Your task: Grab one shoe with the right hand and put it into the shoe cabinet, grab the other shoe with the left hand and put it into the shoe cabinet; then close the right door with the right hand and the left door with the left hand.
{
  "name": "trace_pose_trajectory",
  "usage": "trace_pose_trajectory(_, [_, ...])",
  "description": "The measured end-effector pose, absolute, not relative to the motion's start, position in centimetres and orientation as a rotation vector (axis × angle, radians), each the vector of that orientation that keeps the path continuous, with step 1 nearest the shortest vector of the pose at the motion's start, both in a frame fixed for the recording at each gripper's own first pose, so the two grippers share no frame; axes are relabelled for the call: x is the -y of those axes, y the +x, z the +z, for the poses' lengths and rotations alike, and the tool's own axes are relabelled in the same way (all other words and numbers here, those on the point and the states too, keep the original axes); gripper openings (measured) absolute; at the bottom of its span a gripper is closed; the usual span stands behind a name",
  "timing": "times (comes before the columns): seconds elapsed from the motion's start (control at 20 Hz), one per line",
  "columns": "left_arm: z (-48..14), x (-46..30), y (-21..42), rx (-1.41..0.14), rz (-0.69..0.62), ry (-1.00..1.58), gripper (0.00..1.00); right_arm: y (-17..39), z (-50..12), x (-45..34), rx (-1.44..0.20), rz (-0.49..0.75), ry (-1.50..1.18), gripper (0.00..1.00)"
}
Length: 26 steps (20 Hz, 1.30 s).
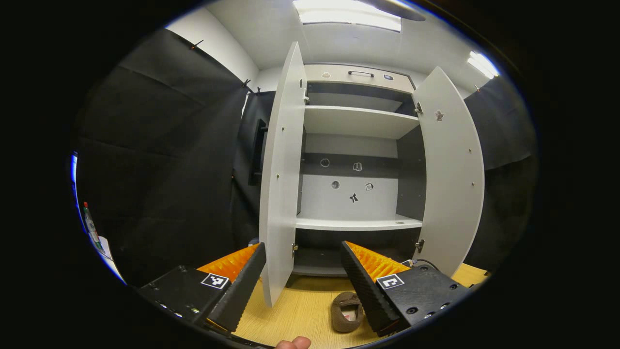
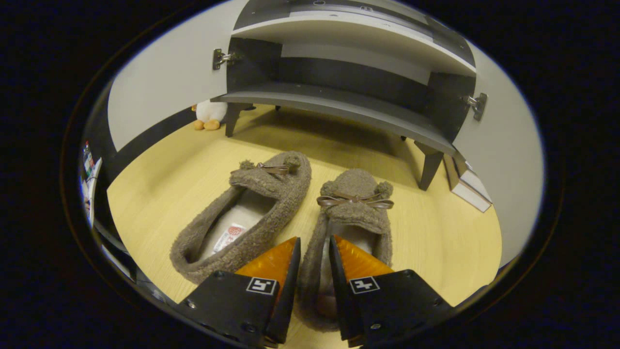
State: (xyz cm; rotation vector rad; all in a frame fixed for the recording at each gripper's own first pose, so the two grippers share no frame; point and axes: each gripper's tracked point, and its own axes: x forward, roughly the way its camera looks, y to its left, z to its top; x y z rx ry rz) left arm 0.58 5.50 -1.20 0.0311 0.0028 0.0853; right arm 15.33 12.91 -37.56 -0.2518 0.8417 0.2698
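Observation:
Two brown fuzzy slippers with small bows lie side by side on the wooden floor in the right gripper view, toes toward the cabinet. My right gripper [image 2: 314, 241] is shut on the side wall of the right slipper [image 2: 357, 196], near its heel. Just to its left, the left slipper [image 2: 252, 213] lies free. In the left gripper view the shoe cabinet [image 1: 356, 223] stands with both doors wide open. My left gripper [image 1: 303, 246] is open and holds nothing, raised in front of the cabinet. One slipper [image 1: 345, 310] shows low down beside its right finger.
The left door [image 1: 283, 194] and right door [image 1: 453, 174] swing outward toward me. The cabinet's lowest shelf [image 2: 339, 109] stands on short legs. A white plush toy [image 2: 209, 114] sits under the left door, stacked books [image 2: 467, 182] lie at the right, and a person's fingertip [image 1: 293, 343] shows below.

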Motion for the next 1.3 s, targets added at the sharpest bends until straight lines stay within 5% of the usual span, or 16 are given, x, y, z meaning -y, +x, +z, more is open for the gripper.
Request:
trace_pose_trajectory(0.3, [-2.0,-4.7,0.8,-0.022,0.067,0.029,0.95,17.4,-38.2,-12.4,-0.771,0.214,-0.148,0.31])
trace_pose_trajectory(0.35, [-2.0,-4.6,0.8,-0.022,0.063,0.033,0.95,17.4,-38.1,-12.5,-0.766,0.220,-0.131,0.16])
trace_pose_trajectory(0.45, [-2.1,-4.4,0.7,-0.024,0.057,0.042,0.95,17.6,-37.0,-12.2,-0.717,0.228,-0.136,0.07])
trace_pose_trajectory(1.05, [-3.4,-1.4,1.8,-0.020,-0.019,0.022,0.95,15.6,-14.2,-12.2,-0.324,0.276,-0.148,0.06])
trace_pose_trajectory(1.3, [-3.7,-0.7,2.0,-0.017,-0.047,0.032,0.95,23.2,-5.8,-13.0,-0.305,0.281,-0.174,0.05])
